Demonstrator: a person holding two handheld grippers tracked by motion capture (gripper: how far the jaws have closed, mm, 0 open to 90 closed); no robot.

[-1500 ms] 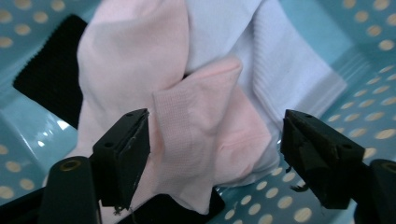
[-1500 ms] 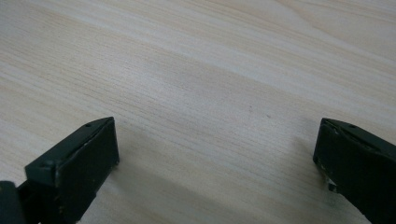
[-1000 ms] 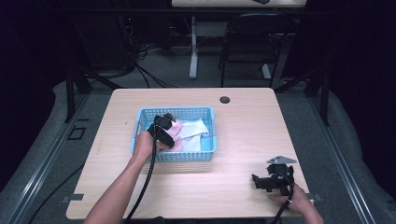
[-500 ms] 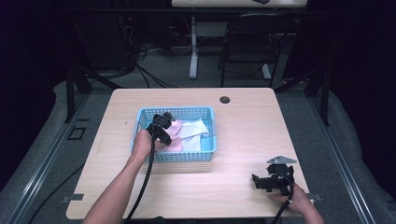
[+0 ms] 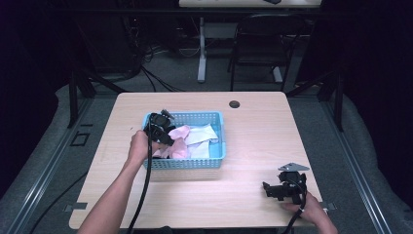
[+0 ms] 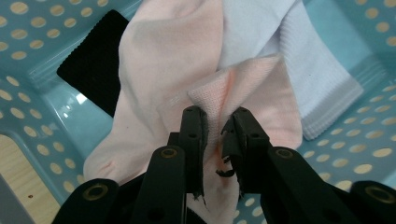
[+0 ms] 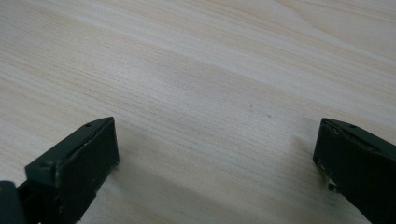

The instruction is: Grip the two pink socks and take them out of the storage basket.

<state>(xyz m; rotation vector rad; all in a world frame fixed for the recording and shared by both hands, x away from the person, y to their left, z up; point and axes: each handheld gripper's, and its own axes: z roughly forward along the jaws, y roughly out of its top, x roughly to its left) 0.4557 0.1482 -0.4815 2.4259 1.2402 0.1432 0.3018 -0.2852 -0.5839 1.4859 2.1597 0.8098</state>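
A light blue perforated basket [image 5: 195, 163] stands on the table left of the middle and holds pink and white socks. My left gripper [image 5: 163, 132] reaches into its left end. Its jaws have just been closing, and in the left gripper view the gripper [image 6: 217, 116] is shut on a raised fold of a pink sock [image 6: 163, 60]. A white sock [image 6: 317, 84] lies beside the pink one, and a black cloth [image 6: 93, 70] lies on the basket floor. My right gripper [image 5: 268, 187] rests near the table's front right edge, open [image 7: 215, 140] over bare wood.
A small black round cap [image 5: 234, 104] sits in the tabletop [image 5: 272, 136] near the far edge. A dark chair [image 5: 263, 44] and cables stand on the floor beyond the table. Bare wood lies between the basket and my right gripper.
My left gripper has risen a little inside the basket, drawing the pink sock up with it. The right gripper has stayed where it was.
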